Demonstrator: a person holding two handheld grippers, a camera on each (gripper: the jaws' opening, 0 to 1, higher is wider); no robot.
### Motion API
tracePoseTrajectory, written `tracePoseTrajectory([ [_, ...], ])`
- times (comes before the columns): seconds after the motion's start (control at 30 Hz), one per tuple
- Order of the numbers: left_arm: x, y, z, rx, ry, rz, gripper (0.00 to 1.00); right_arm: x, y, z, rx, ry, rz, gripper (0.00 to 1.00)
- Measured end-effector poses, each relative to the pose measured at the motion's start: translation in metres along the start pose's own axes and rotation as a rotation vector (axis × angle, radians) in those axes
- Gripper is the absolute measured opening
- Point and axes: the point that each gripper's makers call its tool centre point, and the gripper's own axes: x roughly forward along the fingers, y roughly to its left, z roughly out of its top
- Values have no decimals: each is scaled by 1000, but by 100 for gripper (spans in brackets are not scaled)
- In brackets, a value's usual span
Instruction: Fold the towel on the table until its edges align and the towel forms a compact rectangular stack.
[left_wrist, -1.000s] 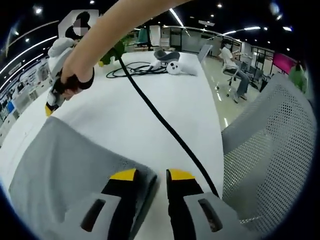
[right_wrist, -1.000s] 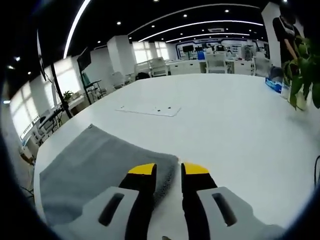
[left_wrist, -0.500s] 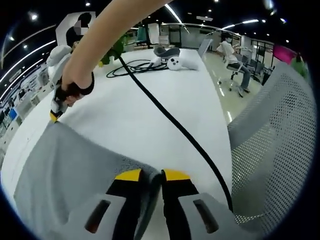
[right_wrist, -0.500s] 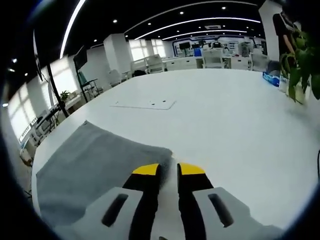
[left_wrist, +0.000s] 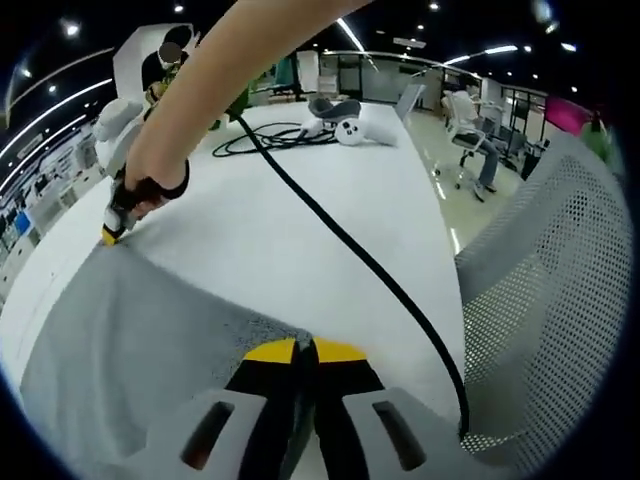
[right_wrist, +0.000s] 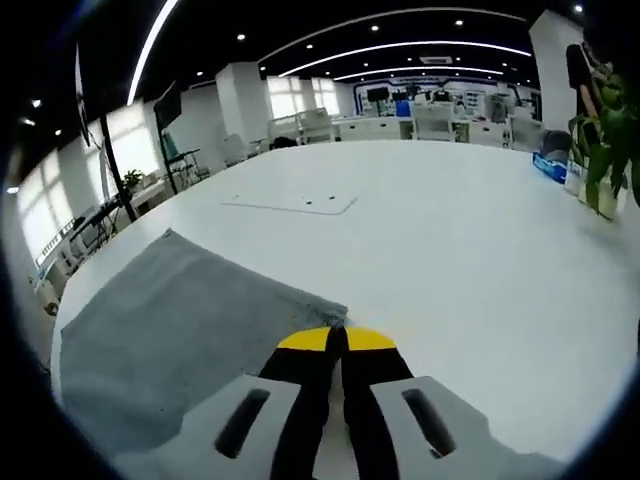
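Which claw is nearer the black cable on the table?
Left. The left claw, shut on the towel, sits just beside the black cable; the right claw grips the towel's far corner, farther away.

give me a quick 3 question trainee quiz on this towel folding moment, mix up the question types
1. True or false: the left gripper has its jaws closed on an edge of the grey towel.
2. Multiple choice: what trails across the white table from the person's arm toward the mesh chair? A) a black cable B) a red rope C) a metal chain
3. Fill in: in the right gripper view, the right gripper pinches the towel at its ____.

Key: 1 true; 2 A; 3 corner
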Motion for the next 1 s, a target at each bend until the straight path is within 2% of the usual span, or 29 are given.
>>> tracePoseTrajectory([
  [0.17,0,-2,0,-6,-17,5,4,5,-5,-1,22,-16,-7,0],
  [0.23,0,-1,1,-86,-45,2,4,4,-4,-2,118,-20,-22,0],
  [0.4,-2,1,0,-109,-56,0,4,4,-2,1,112,-18,-27,0],
  [0.5,-7,1,3,-113,-68,3,3,3,-3,7,138,-25,-28,0],
  [0.67,-20,6,12,-141,-108,24,3,-1,1,21,131,-35,-22,0],
  [1.0,-48,11,18,-126,-141,79,3,-13,18,49,150,-68,-8,0],
])
